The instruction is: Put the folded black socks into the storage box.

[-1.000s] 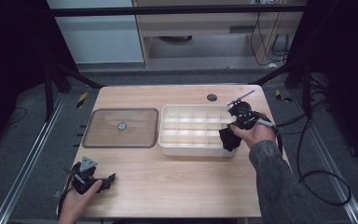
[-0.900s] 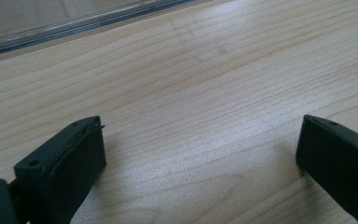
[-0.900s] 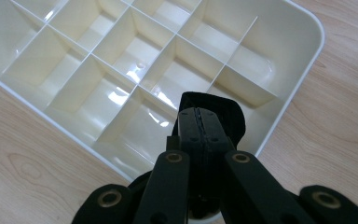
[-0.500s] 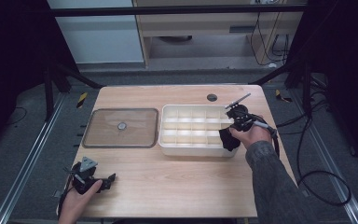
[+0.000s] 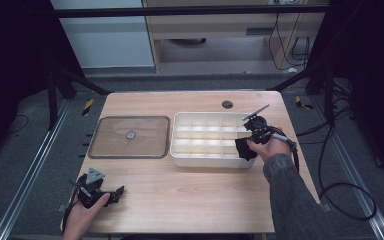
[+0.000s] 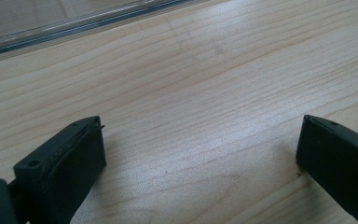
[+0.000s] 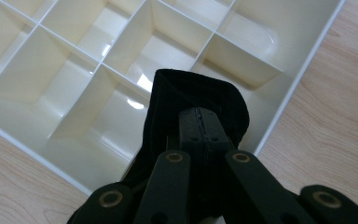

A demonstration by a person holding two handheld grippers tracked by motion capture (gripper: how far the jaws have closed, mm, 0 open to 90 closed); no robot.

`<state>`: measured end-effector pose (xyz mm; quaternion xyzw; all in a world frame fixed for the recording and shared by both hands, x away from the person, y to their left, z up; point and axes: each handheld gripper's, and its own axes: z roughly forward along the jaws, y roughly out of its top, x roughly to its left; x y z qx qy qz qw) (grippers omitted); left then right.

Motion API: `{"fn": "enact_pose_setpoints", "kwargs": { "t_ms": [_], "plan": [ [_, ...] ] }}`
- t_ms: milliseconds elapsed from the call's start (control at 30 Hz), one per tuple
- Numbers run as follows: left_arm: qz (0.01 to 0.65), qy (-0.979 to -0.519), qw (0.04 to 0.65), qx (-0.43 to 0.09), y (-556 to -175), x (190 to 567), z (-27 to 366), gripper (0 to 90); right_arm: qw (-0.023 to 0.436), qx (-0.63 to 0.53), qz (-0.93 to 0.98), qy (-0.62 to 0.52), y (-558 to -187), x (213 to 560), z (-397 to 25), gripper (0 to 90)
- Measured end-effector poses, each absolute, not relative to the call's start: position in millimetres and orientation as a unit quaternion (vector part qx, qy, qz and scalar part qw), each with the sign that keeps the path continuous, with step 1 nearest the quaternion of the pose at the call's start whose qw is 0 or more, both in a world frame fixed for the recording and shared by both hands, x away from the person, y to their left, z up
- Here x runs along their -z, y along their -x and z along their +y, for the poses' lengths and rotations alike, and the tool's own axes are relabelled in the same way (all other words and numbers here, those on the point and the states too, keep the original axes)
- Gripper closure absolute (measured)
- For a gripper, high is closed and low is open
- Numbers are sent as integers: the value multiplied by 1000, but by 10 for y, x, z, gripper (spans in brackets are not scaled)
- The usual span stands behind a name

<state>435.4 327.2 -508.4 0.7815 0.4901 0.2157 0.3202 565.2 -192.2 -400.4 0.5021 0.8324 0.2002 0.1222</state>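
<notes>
High view: the right gripper (image 5: 247, 146) sits at the near right corner of the white compartment tray (image 5: 180, 156), clamped on a black cloth (image 5: 243, 149) that hangs over the tray's edge. The clear lid (image 5: 129, 136) lies flat on the table (image 5: 190, 195), just left of the tray and apart from it. The left gripper (image 5: 116, 191) rests near the table's front left corner, well apart from the work. Left gripper view: its jaws stand wide apart over bare wood with nothing between them; the lid's edge (image 6: 74, 23) shows at the top. Right gripper view: the jaws are pressed together on the black cloth (image 7: 191, 102), which hangs just above the compartments next to the tray's corner; the tray (image 7: 303, 70) appears empty. Judgement: the step in hand looks like wiping the tray's compartments with the cloth. The next move calls for lowering the cloth into a cell and sweeping along its floor and dividers, with the grip kept firm so the cloth does not slip.
</notes>
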Motion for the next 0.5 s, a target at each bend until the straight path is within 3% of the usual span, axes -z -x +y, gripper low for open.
{"fn": "enact_pose_setpoints", "kwargs": {
  "t_ms": [500],
  "plan": [
    [490, -782, 320, -213, -4350, 5084, 3261, 2, 108, -208, 833, -502, -5601, 4127, -1946, 900]
  ]
}}
